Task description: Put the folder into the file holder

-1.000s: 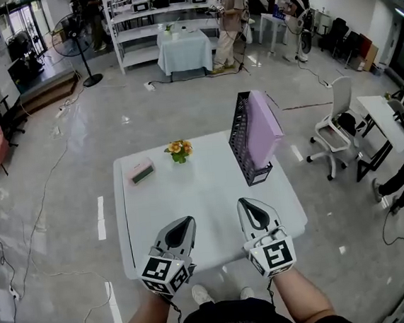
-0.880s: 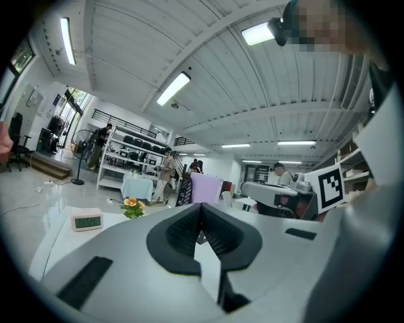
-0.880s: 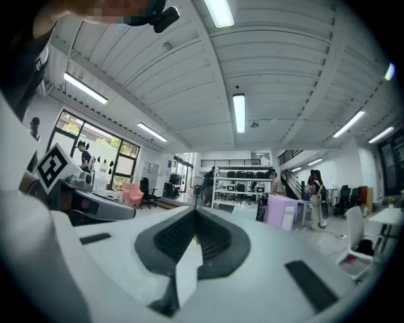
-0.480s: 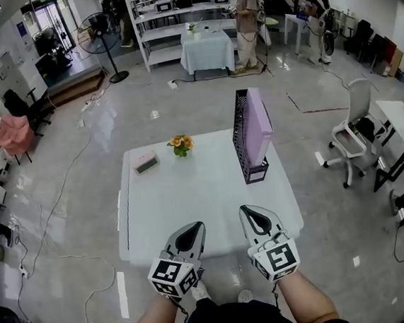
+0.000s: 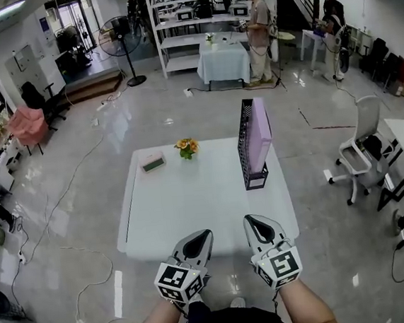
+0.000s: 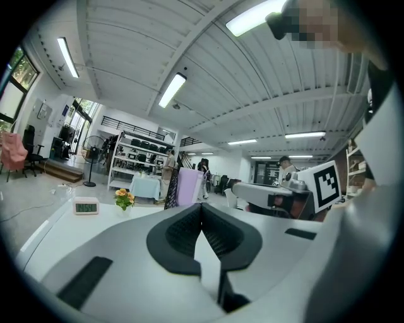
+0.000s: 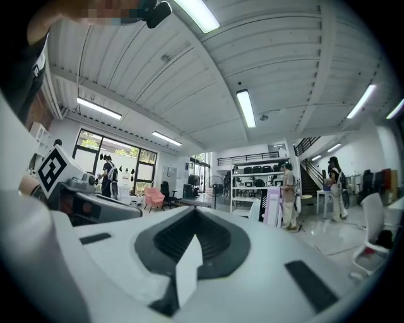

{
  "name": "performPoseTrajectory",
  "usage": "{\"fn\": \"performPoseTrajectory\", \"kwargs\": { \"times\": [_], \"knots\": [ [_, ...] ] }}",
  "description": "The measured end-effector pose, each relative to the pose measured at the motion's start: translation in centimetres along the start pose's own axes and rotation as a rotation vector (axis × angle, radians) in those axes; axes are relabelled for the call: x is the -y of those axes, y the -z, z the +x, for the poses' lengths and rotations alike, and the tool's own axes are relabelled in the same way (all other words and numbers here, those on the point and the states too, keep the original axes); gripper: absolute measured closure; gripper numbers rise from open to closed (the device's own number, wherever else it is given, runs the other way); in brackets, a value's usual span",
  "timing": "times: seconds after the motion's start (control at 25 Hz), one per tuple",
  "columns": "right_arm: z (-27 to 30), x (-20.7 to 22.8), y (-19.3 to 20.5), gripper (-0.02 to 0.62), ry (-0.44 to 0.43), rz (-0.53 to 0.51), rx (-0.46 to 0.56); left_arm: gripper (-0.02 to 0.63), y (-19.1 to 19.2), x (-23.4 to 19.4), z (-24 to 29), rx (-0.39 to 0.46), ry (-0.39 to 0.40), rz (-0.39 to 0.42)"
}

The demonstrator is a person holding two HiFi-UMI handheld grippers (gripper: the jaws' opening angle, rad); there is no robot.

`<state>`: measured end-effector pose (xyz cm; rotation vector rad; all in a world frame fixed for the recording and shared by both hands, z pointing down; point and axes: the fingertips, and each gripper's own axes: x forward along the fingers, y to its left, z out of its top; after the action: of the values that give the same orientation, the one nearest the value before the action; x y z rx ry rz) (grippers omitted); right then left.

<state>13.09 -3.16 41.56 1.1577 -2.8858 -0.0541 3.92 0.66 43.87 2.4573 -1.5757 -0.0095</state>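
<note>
Head view, and we start at the left of the white bench [image 5: 191,201]. A small clock [image 5: 153,162] with a green display sits near the far edge. Just to its right we have a little pot of orange and yellow flowers [image 5: 186,148].

Moving across, we reach the black mesh file holder [image 5: 245,142], upright on the bench's right side and well apart from the flowers. And there's the purple folder [image 5: 260,136], standing upright in the file holder. Its flat face lies against the right side of the tall mesh wall, and its top edge comes about level with the wall's top. Further right, off the bench, a white office chair [image 5: 362,142] stands on the floor.

Now down to the near edge. The left tongs [image 5: 199,239] point out over the bench's rim, with the right tongs [image 5: 256,224] beside them. Each has its marker cube towards us and a forearm behind it. Both are well short of the file holder and touch nothing on the bench.

In the left gripper view we look straight along the left tongs. The two dark pads are clenched tight together with nothing between them. The clock, the flowers and the purple folder show small beyond them.

In the right gripper view it's the same story. The right tongs are clenched on nothing, pads meeting at the tip. The folder is a thin purple strip far off, to the right of centre.
</note>
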Motion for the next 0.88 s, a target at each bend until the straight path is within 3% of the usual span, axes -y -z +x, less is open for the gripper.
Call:
{"fn": "performPoseTrajectory", "kwargs": {
  "times": [0.88],
  "knots": [
    [-2.2,-2.4,-0.9,0.595,-0.017,-0.002,0.011,0.603,-0.2,1.5,-3.5,0.02,-0.023,0.036]
  ]
}}
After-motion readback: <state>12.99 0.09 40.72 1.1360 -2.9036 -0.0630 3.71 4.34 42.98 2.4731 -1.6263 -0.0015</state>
